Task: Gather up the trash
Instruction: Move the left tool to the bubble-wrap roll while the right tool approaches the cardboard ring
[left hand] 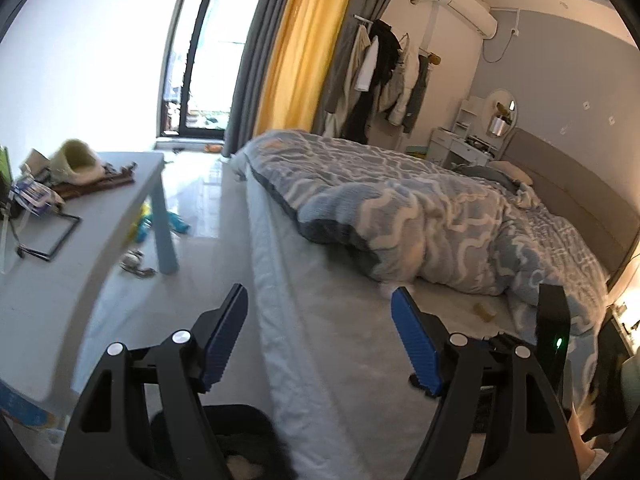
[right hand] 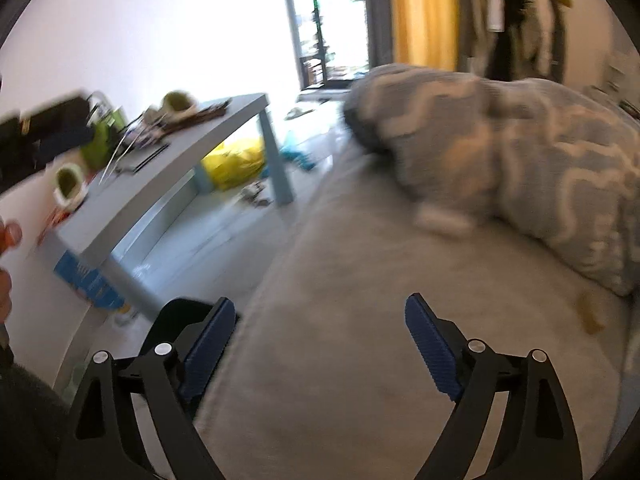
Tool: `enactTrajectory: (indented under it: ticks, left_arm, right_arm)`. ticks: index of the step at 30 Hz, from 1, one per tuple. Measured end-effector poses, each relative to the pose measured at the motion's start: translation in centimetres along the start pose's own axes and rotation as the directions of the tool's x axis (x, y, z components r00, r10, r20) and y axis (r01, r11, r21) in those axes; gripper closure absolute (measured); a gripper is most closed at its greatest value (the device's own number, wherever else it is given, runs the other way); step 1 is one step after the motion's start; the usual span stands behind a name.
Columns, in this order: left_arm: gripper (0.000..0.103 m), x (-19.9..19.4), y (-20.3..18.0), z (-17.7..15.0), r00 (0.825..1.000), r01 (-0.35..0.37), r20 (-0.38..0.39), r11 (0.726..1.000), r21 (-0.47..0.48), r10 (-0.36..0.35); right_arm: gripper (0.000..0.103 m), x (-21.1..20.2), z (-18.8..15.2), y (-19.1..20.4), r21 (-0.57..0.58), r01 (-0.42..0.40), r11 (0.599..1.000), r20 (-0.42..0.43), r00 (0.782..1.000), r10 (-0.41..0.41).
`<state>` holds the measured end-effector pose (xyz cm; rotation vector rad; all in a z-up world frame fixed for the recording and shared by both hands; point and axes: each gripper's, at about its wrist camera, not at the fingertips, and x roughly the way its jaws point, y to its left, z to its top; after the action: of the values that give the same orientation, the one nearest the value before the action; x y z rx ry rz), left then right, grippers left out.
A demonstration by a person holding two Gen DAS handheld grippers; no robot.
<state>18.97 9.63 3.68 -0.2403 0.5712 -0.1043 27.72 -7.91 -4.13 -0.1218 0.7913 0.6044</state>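
My left gripper stands open and empty over the near edge of the bed. My right gripper is also open and empty, above the grey sheet; this view is blurred. On the sheet by the duvet lie a small tan scrap and a white scrap. On the floor by the table leg lie a crumpled scrap, a blue wrapper and a yellow bag. A black bag or bin sits low beside the bed.
A blue-and-white duvet is bunched on the bed. The grey table on the left carries slippers, papers and cables. Beyond are a balcony door, yellow curtain, hanging clothes and a dressing table. A hand shows at the left edge.
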Motion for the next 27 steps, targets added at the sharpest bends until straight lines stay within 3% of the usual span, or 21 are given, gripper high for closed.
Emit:
enactTrajectory:
  ticks: [14, 27]
  left_arm:
    - [0.026, 7.6, -5.2, -1.0, 0.995, 0.004, -0.099, 0.995, 0.103, 0.006]
    - [0.025, 14.2, -9.3, -2.3, 0.985, -0.014, -0.17, 0.988, 0.153, 0.04]
  right_arm:
    - [0.014, -4.4, -1.5, -14.0, 0.187, 0.157, 0.97, 0.061, 0.983, -0.171]
    - [0.013, -4.5, -3.0, -21.2, 0.242, 0.2, 0.949, 0.042, 0.975, -0.217]
